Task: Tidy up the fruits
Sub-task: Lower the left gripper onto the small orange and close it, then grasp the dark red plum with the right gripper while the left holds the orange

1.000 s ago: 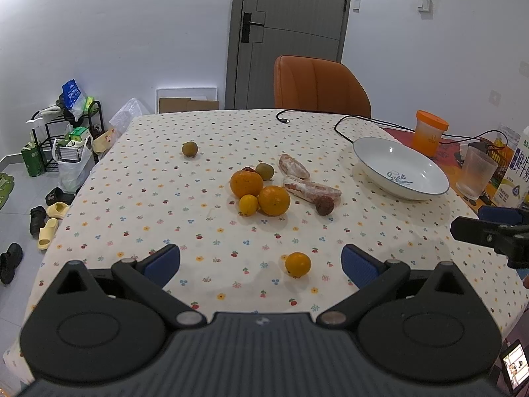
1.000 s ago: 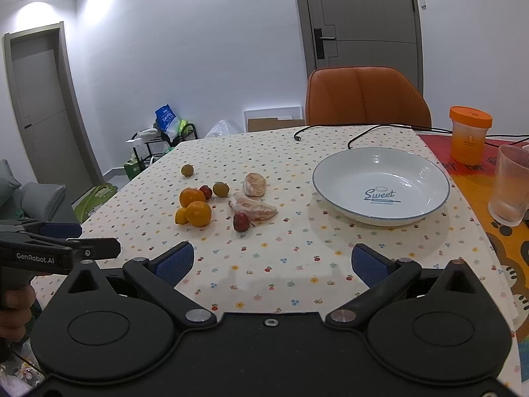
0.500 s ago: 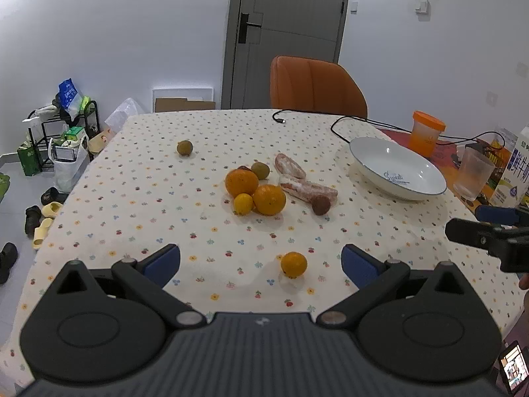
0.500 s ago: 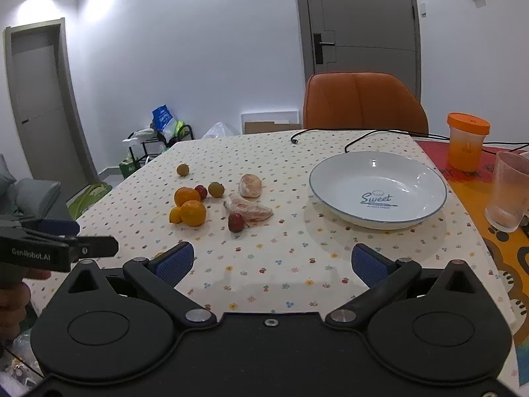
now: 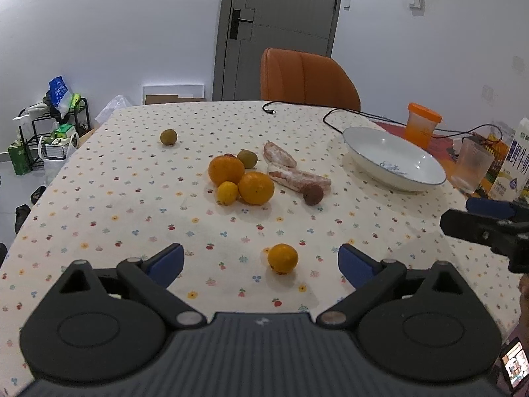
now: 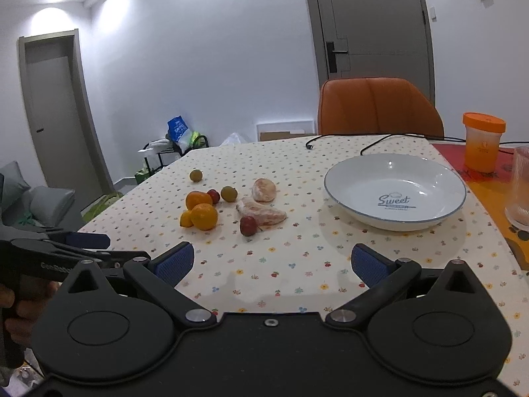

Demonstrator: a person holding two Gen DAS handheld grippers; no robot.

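Observation:
My left gripper (image 5: 261, 263) is open just above the near table edge, with a small orange (image 5: 282, 258) lying between its fingers, untouched. Farther back lies a cluster: two oranges (image 5: 225, 169) (image 5: 256, 188), a small yellow citrus (image 5: 227, 193), a green fruit (image 5: 247, 158), peeled pomelo pieces (image 5: 296, 178) and a dark red fruit (image 5: 313, 194). A lone green fruit (image 5: 168, 137) sits far left. The white plate (image 6: 395, 191) is empty at the right. My right gripper (image 6: 271, 261) is open over bare tablecloth, short of the red fruit (image 6: 248, 225) and pomelo pieces (image 6: 261, 213).
An orange-lidded jar (image 6: 483, 145), a clear glass (image 6: 520, 192) and a milk carton (image 5: 515, 162) stand at the table's right side. A black cable (image 5: 334, 115) trails behind the plate. An orange chair (image 6: 378, 107) is at the far edge. Floor clutter lies to the left.
Both grippers have drifted slightly forward and lower toward the table. The small orange now sits closer between the left fingers. Nothing has been grasped.

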